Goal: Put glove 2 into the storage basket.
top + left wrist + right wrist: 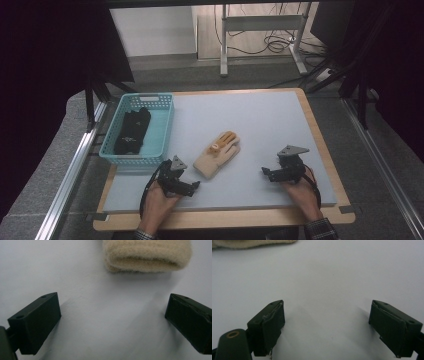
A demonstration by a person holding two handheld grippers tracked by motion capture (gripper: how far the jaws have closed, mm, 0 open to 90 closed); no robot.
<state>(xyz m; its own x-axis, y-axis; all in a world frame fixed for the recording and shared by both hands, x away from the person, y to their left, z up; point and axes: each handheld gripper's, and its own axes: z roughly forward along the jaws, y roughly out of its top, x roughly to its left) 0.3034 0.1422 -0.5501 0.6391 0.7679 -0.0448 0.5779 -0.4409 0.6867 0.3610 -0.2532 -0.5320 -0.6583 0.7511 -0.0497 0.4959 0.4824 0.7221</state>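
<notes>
A cream knitted glove with orange finger pads lies flat near the middle of the grey table mat. Its ribbed cuff sits just ahead of my left gripper, whose black jaws stand wide apart over bare mat. In the high view the left gripper rests at the front left, a short way from the cuff. My right gripper is at the front right, open, with nothing between its fingers; a strip of the glove shows at that view's top left.
A turquoise plastic basket stands at the mat's left edge with a dark glove inside. The wooden table edge runs along the front. Metal rails flank the table, and a desk frame with cables stands behind.
</notes>
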